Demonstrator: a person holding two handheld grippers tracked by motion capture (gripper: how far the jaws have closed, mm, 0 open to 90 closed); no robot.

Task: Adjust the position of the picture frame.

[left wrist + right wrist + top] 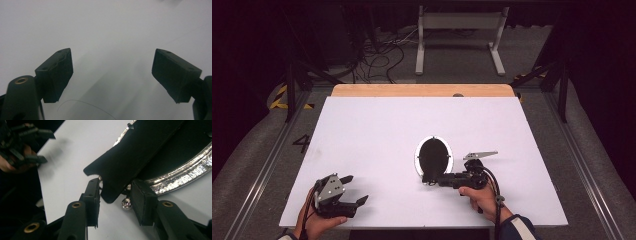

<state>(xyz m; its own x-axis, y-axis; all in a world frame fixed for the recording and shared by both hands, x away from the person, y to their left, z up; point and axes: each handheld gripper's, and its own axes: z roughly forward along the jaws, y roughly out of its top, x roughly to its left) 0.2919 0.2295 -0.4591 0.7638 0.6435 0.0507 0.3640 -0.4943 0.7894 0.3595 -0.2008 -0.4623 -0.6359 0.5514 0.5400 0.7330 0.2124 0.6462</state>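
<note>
An oval picture frame (433, 157) with a silver rim (180, 175) lies back up on the white table (377, 130), right of centre. Its black stand flap (135, 152) reaches toward my right gripper (432, 181). In the right gripper view the flap's tip sits between the jaws of the right gripper (115, 183). The left pad is close beside the tip and the right pad stands apart from it, so the jaws are open. A small silver ball foot (126, 203) shows below the tip. My left gripper (355, 189) rests at the near left corner, and the left gripper (112, 72) is open wide over bare table.
A wooden strip (422, 90) runs along the table's far edge. Beyond it on the floor stand a white metal frame (459, 30) and loose cables (377, 55). The left hand and its gripper (22, 145) show far off in the right gripper view.
</note>
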